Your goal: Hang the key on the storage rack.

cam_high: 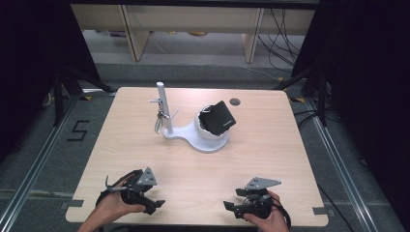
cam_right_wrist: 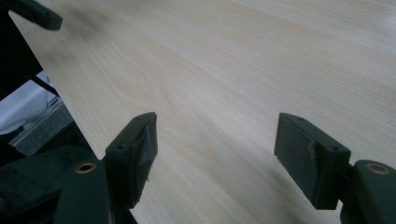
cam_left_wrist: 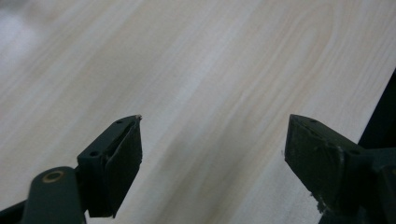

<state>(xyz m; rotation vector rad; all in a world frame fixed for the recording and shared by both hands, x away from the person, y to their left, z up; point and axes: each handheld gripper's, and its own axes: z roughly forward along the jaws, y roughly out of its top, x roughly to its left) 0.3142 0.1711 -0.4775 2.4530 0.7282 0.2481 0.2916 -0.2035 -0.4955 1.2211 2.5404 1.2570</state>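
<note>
High view: two tongs, left (cam_high: 155, 203) and right (cam_high: 229, 207) (both gaping, empty), one white stand (cam_high: 205, 141).

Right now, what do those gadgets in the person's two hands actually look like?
Each hand holds a black tool. The left gripper and right gripper both carry a grey three-cornered plate on top and trail a black cable. Up close, each has two blocky black jaws with dark, worn pads and brass-coloured pivot rivets. The forearms are bare; no sleeves show.
</note>
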